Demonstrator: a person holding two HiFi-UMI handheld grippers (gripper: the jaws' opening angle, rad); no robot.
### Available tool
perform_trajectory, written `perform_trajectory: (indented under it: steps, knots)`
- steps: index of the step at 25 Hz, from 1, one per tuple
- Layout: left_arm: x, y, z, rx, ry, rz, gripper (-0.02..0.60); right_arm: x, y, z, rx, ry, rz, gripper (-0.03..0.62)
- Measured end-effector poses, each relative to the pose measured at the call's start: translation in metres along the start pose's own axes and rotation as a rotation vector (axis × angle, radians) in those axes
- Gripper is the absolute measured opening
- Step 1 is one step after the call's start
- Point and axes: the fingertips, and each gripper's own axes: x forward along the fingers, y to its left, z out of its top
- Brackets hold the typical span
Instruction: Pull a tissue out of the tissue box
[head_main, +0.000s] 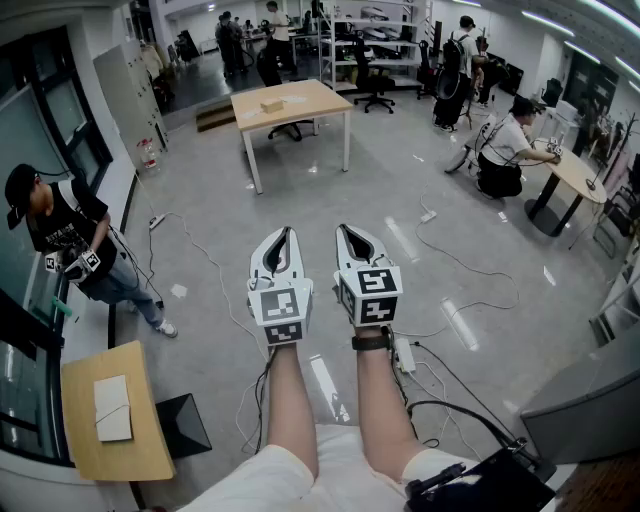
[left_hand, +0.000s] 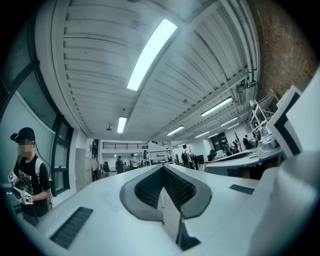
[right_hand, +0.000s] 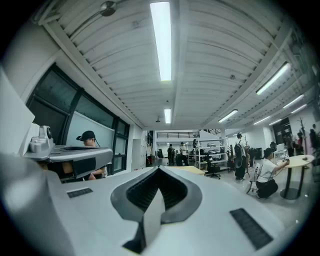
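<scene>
I see no tissue box that I can name with certainty; a small tan box-like thing (head_main: 272, 105) lies on a far wooden table (head_main: 300, 98), too small to identify. In the head view my left gripper (head_main: 278, 233) and right gripper (head_main: 348, 231) are held out side by side over the grey floor, pointing toward that table. Both are shut, the jaws meeting at the tips with nothing between them. The left gripper view shows the shut left gripper (left_hand: 162, 167) against ceiling and room. The right gripper view shows the shut right gripper (right_hand: 159, 169) the same way.
A person in a black cap (head_main: 60, 235) stands at the left holding similar grippers. A small wooden desk (head_main: 85, 445) is at lower left. Cables (head_main: 440, 265) trail across the floor. A seated person (head_main: 505, 150) works at a round table (head_main: 570, 175) on the right.
</scene>
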Motion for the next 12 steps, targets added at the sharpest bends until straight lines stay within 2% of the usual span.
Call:
perform_trajectory:
  steps: [3,9,12]
  knots:
    - [0.008,0.026,-0.008,-0.001,0.003,0.005,0.002,0.022,0.014,-0.002,-0.007,0.010,-0.017,0.002]
    - [0.017,0.055,-0.038,-0.054,0.015,-0.026,0.002,0.046,0.021,-0.020,-0.002,0.040,-0.041,0.002]
    - [0.028,0.068,-0.065,-0.044,0.061,-0.025,0.002,0.060,0.015,-0.036,-0.001,0.059,-0.057,0.002]
